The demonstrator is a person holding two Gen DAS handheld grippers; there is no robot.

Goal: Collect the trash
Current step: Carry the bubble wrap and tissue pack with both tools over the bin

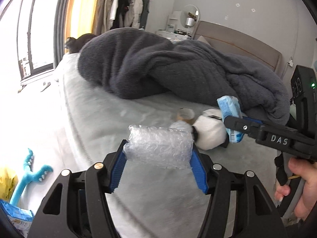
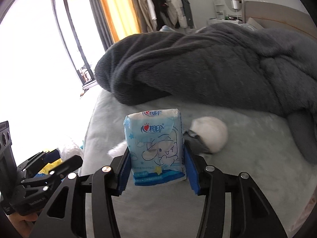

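Note:
My left gripper is shut on a clear wad of bubble wrap, which its blue pads squeeze from both sides above the pale bed sheet. My right gripper is shut on a blue and white tissue packet with a cartoon print, held upright. In the left wrist view that right gripper comes in from the right with the same tissue packet. A brown cardboard tube and a white rolled bundle lie on the sheet just beyond both grippers.
A big dark grey blanket is heaped across the bed behind the objects. A teal plush toy and yellow and blue packaging lie off the bed's left edge. A clothes rack and a bright window stand at the far side.

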